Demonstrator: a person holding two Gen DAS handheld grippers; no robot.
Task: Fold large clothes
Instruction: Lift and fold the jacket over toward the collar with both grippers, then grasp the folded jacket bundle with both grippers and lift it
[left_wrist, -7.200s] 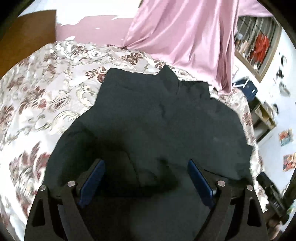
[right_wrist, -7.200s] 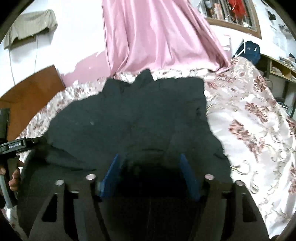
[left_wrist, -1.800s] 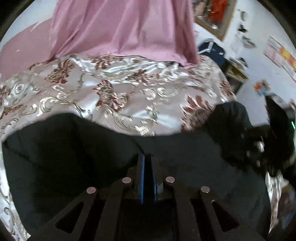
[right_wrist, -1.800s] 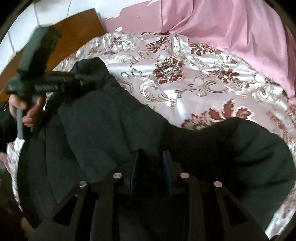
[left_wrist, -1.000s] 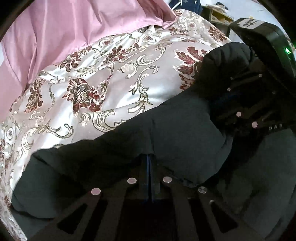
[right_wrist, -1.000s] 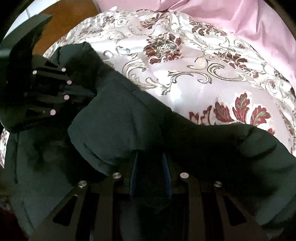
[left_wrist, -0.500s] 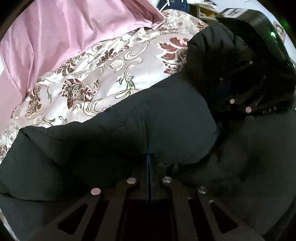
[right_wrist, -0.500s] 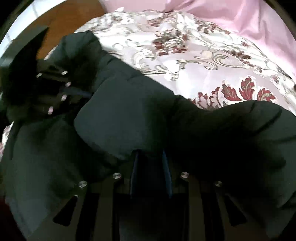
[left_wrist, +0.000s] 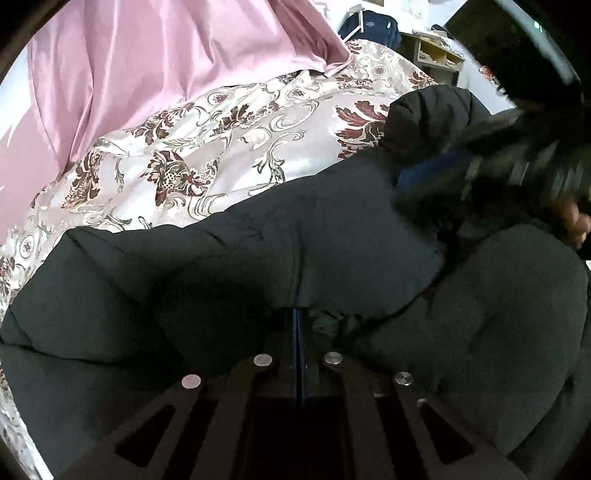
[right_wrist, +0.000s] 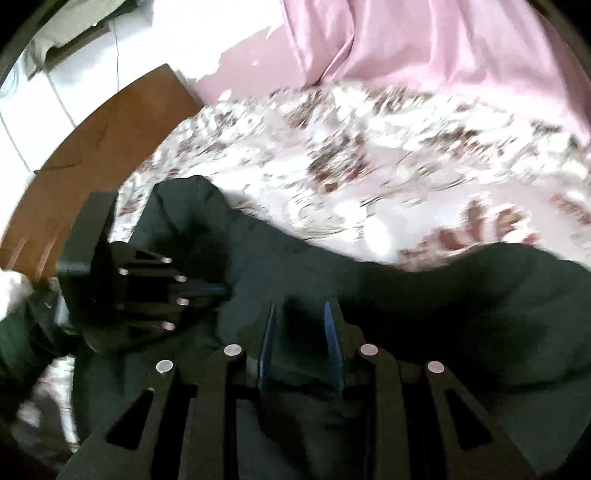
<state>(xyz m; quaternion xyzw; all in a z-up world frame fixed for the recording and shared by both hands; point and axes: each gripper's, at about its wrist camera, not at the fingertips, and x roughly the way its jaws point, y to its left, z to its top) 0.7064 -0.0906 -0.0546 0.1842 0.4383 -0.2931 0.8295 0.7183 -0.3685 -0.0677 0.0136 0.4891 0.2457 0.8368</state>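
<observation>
A large dark padded garment (left_wrist: 332, 236) lies on a floral bedspread (left_wrist: 229, 147), its far part doubled over toward me. My left gripper (left_wrist: 298, 314) is shut on the folded edge, blue pads pressed together with cloth pinched between them. It also shows in the right wrist view, as the left gripper (right_wrist: 207, 288), at the garment's left end. My right gripper (right_wrist: 300, 314) grips a thick bunch of the garment (right_wrist: 461, 295) between its narrowly parted blue pads. In the left wrist view the right gripper (left_wrist: 432, 177) is blurred at the garment's right end.
A pink curtain (left_wrist: 166, 62) hangs behind the bed. A wooden headboard (right_wrist: 110, 147) stands at the left, against a white tiled wall. A shelf (left_wrist: 432, 51) and a blue bag (left_wrist: 373, 26) are beyond the bed's far corner. A hand (left_wrist: 572, 221) shows at the right edge.
Both grippers have carried the folded edge nearer, so the dark cloth covers more of the bedspread. The right wrist view has tipped up and now shows the headboard and wall.
</observation>
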